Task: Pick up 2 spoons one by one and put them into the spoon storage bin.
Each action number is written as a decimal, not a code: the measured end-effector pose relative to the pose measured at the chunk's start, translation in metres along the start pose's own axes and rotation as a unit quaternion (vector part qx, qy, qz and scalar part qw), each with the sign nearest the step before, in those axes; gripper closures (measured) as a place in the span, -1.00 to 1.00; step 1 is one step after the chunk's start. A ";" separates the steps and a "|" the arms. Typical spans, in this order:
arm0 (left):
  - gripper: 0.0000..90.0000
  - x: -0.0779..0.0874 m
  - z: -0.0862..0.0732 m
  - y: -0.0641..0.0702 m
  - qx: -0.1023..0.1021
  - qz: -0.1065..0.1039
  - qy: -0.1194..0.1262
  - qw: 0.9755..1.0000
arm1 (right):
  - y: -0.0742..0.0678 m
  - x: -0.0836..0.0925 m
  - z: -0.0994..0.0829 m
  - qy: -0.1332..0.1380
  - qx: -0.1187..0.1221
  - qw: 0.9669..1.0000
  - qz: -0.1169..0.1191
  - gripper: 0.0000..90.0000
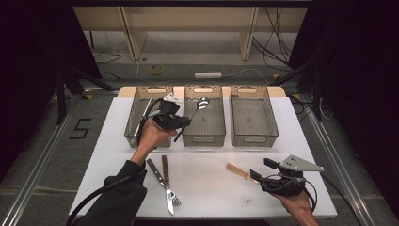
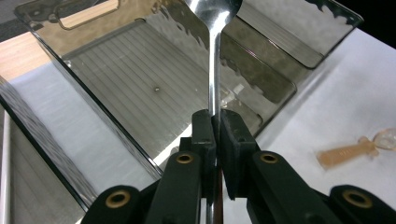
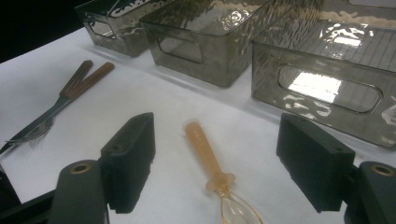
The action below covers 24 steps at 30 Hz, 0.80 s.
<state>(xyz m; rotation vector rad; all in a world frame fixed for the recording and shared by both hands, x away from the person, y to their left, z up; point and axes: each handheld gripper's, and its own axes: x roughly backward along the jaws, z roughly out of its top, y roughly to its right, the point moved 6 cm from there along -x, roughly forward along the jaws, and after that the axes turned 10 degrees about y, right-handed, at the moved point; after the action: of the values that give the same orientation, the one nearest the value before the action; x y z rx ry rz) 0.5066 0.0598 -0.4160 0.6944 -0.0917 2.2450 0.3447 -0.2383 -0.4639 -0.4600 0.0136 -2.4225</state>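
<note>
My left gripper (image 1: pixel 187 121) is shut on the handle of a metal spoon (image 1: pixel 197 109), whose bowl hangs over the middle bin (image 1: pixel 203 135). In the left gripper view the jaws (image 2: pixel 217 122) pinch the thin handle of the spoon (image 2: pixel 214 65), with the ribbed floor of the middle bin (image 2: pixel 135 88) below. Near the table's front right, my right gripper (image 1: pixel 261 169) stands open. An amber plastic spoon (image 1: pixel 237 171) lies flat on the table just ahead of it. In the right gripper view that plastic spoon (image 3: pixel 205 154) lies between the wide-apart jaws (image 3: pixel 224 161), untouched.
Three smoky translucent bins stand in a row at the back: left (image 1: pixel 141 136), middle, and right (image 1: pixel 254 139). A knife and a fork with wooden handles (image 1: pixel 164 181) lie at the front left of the white table (image 1: pixel 211 193). The same pair (image 3: pixel 70 98) shows in the right gripper view.
</note>
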 end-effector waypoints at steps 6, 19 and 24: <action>0.87 -0.006 0.005 -0.001 0.004 0.001 0.004 1.000 | 0.000 0.000 0.000 0.001 0.000 1.000 0.000 -0.35; 0.87 -0.021 0.023 -0.003 0.010 0.011 0.015 1.000 | 0.000 0.001 0.000 0.002 -0.001 1.000 0.001 -0.35; 0.87 -0.027 0.027 -0.006 0.020 0.014 0.020 1.000 | 0.000 0.000 0.000 0.002 -0.001 1.000 0.001 -0.35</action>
<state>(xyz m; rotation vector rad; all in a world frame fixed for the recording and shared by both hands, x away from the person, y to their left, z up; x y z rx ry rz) 0.5378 0.0390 -0.4074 0.6724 -0.0380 2.2919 0.3448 -0.2387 -0.4635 -0.4561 0.0185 -2.4211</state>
